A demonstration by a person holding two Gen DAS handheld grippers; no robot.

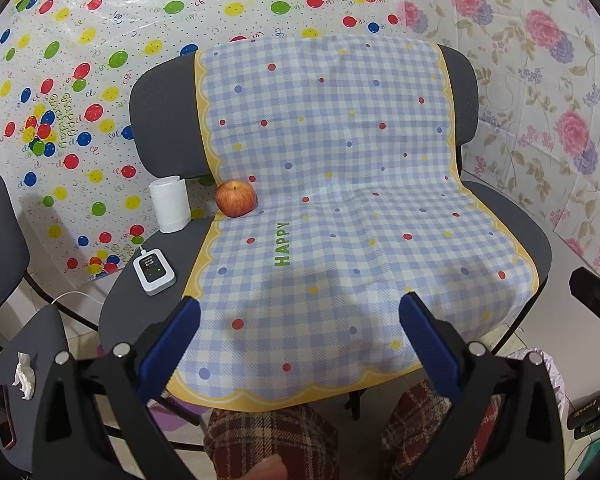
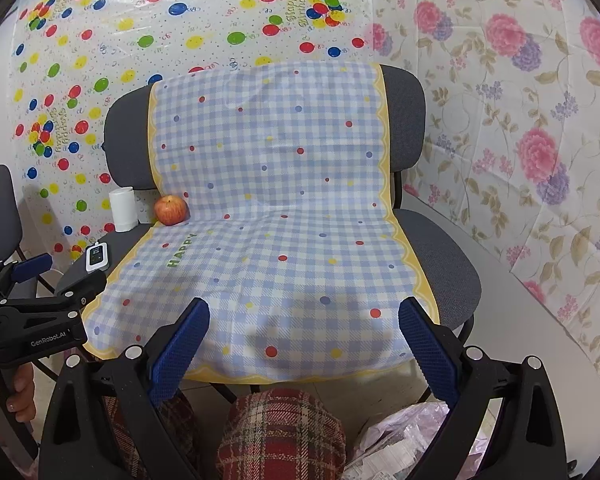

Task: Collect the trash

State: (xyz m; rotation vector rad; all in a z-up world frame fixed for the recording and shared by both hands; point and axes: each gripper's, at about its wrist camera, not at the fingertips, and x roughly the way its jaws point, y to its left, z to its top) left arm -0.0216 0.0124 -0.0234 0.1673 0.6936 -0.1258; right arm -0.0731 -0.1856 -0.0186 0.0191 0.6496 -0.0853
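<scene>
A crumpled white tissue (image 1: 24, 376) lies on a second dark chair (image 1: 32, 344) at the lower left of the left wrist view. A pink trash bag (image 2: 400, 436) with paper scraps sits on the floor at the lower right of the right wrist view; its edge shows in the left wrist view (image 1: 548, 372). My left gripper (image 1: 300, 312) is open and empty above the front of the checked cloth (image 1: 332, 200). My right gripper (image 2: 304, 316) is open and empty over the same cloth (image 2: 268, 208). The left gripper also shows at the left of the right wrist view (image 2: 44, 276).
A grey chair (image 1: 160, 112) carries the cloth. A red apple (image 1: 236, 199), a white paper roll (image 1: 170, 204) and a small white device (image 1: 155, 272) with a cable sit on its left side. Plaid-clad knees (image 2: 284, 432) are below. Patterned sheets cover the walls.
</scene>
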